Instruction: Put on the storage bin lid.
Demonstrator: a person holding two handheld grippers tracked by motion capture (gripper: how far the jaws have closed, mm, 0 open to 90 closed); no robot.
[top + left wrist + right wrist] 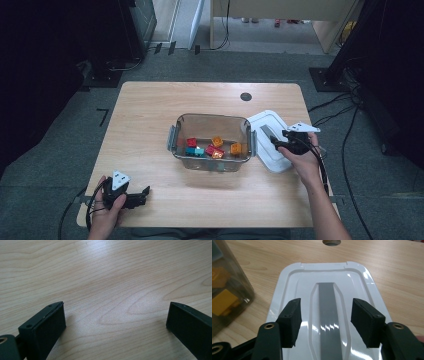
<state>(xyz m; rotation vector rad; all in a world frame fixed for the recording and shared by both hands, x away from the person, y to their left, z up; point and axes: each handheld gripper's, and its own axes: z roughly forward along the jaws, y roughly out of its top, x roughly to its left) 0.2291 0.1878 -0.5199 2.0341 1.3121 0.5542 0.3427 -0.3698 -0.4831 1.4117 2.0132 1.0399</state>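
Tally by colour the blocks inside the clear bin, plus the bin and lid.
Red blocks: 2
Orange blocks: 3
Teal block: 1
Clear bin: 1
White lid: 1
Total: 8
Blocks overlap, so the colour counts are approximate.

Your right gripper [278, 141] over the white lid [270, 140], beside the bin.
Clear bin [175, 137] mid-table [150, 110], red, orange and teal blocks [215, 147] inside. Lid lies flat, touching the bin's right side. Your left gripper [142, 196] rests near the table's front left edge, well apart.
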